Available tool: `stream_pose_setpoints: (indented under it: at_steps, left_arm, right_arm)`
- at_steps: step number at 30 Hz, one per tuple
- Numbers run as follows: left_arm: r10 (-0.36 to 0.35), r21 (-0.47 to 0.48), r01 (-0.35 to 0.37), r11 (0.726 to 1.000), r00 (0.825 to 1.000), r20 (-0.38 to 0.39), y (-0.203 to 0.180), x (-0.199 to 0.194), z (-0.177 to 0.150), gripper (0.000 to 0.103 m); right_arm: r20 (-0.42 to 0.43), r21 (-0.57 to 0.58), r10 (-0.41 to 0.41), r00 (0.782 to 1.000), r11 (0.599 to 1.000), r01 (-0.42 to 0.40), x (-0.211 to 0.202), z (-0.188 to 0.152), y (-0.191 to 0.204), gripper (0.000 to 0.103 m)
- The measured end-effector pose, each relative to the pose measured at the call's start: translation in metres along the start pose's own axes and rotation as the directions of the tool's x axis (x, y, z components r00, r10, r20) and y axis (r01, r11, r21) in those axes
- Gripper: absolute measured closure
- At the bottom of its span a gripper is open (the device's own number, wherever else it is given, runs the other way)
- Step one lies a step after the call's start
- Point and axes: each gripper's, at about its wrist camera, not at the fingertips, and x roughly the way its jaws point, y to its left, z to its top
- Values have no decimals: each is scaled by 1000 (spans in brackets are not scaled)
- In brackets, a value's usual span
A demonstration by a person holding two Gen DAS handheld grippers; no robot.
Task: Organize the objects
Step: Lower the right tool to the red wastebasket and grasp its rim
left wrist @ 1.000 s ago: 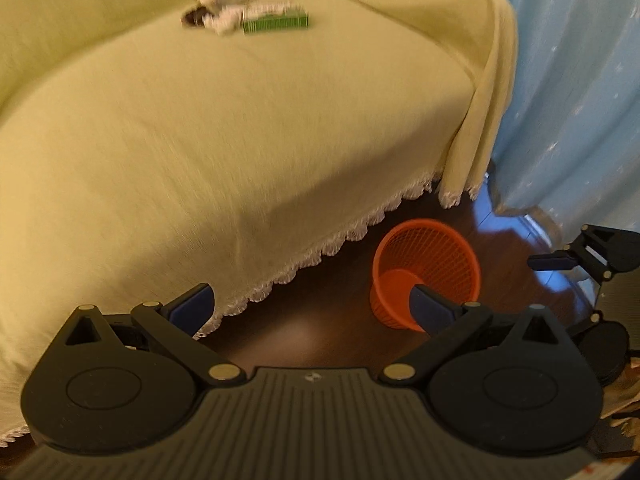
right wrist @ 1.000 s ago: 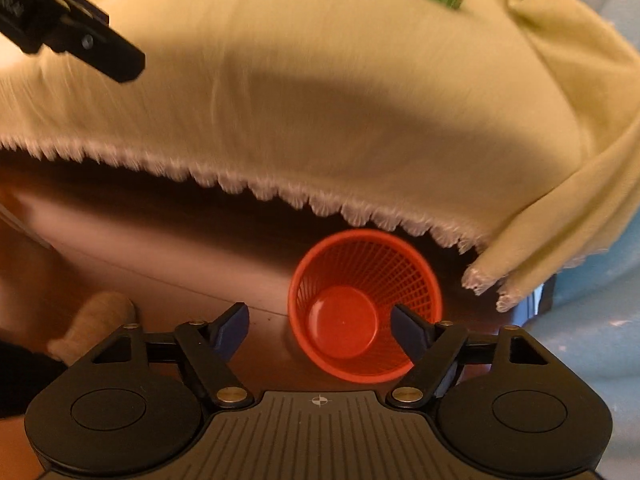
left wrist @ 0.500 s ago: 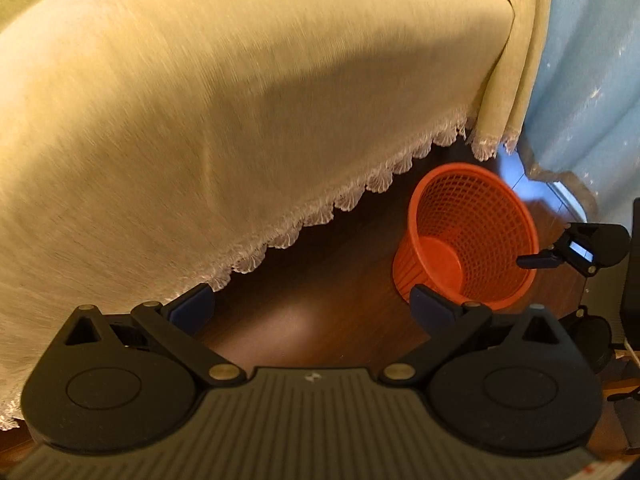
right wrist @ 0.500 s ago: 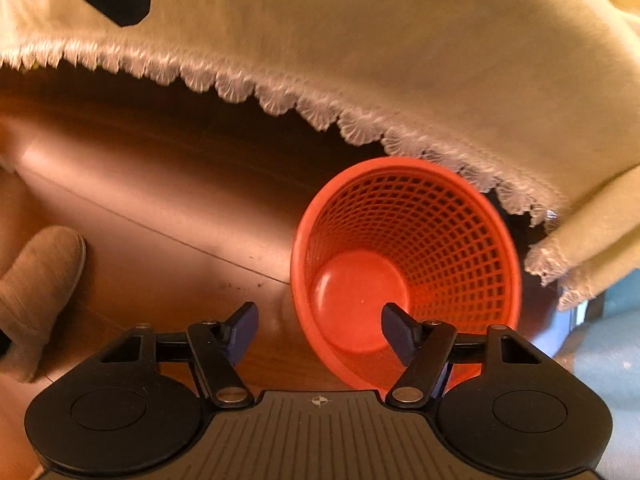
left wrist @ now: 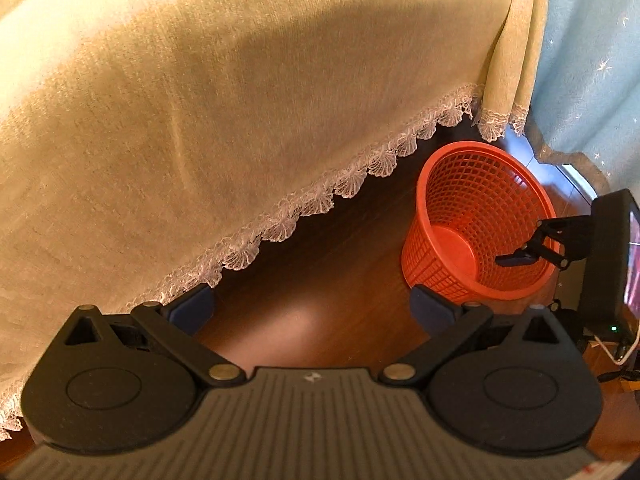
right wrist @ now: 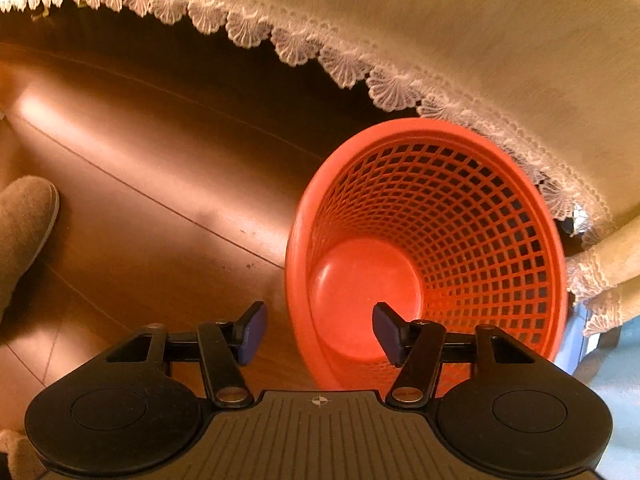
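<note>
An empty orange mesh basket (right wrist: 472, 184) stands on the wooden floor beside the cloth-covered furniture; it also shows in the left wrist view (left wrist: 484, 184). My right gripper (right wrist: 319, 333) is open, its jaws straddling the basket's near rim, one finger inside and one outside. It appears at the basket's right rim in the left wrist view (left wrist: 532, 250). My left gripper (left wrist: 310, 308) is open and empty above the floor, left of the basket.
A cream cloth with lace trim (left wrist: 240, 100) hangs down over the furniture behind the basket (right wrist: 480, 20). A light blue curtain (left wrist: 588, 60) hangs at the right. A grey slipper (right wrist: 24, 220) rests on the floor at left. A dark device (left wrist: 608, 256) stands at far right.
Both grippers have dropped lower and closer to the basket. The right gripper has narrowed its opening and reached the basket's rim. The items on top of the cloth have left view.
</note>
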Motion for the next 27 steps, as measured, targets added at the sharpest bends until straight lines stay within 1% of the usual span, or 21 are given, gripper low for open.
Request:
stream_pose_setpoints:
  at_steps: [11, 15, 20, 24, 27]
  left_arm:
    - [-8, -4, 8, 1000, 1000, -16, 4, 14, 2, 1]
    - [-16, -4, 16, 1000, 1000, -13, 4, 16, 4, 1]
    - [-20, -8, 20, 1000, 1000, -16, 6, 17, 5, 1]
    - [-24, -15, 24, 1000, 1000, -19, 8, 18, 5, 1]
    - [-28, -14, 28, 1000, 999, -16, 8, 18, 5, 1]
  right_arm:
    - [-24, -40, -27, 999, 999, 26, 27, 1, -2, 58]
    - [-33, -41, -34, 999, 999, 32, 30, 3, -4, 67]
    - [-37, -52, -24, 999, 998, 22, 30, 4, -6, 73]
    - [-37, -68, -15, 999, 998, 13, 32, 3, -4, 80]
    - [-45, -56, 0, 999, 998, -2, 35, 4, -5, 91]
